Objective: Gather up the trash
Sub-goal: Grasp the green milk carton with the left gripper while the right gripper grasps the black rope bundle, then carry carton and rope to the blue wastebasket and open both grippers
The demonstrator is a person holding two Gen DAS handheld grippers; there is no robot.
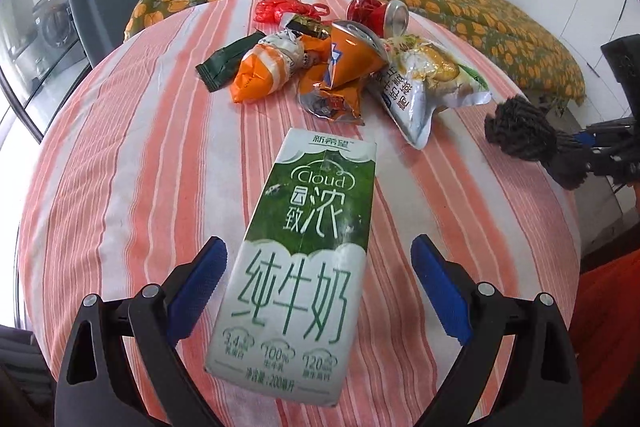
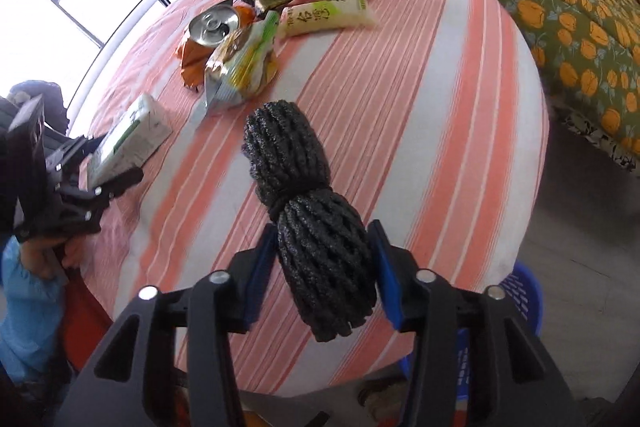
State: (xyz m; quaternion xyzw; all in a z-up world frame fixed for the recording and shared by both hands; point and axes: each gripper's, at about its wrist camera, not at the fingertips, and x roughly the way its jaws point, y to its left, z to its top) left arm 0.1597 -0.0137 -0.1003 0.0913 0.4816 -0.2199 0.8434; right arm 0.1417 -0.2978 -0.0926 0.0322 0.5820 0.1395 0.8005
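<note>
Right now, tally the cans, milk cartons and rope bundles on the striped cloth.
Cans: 2 (orange can, red can)
Milk carton: 1
Black rope bundle: 1
Total: 4

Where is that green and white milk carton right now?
The milk carton lies flat on the striped tablecloth, between the open blue pads of the left gripper, nearer than the pile of wrappers.

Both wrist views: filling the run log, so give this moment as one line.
left hand-held gripper: open around milk carton | right hand-held gripper: rope bundle between pads, grip unclear | cloth: wrappers, cans
</note>
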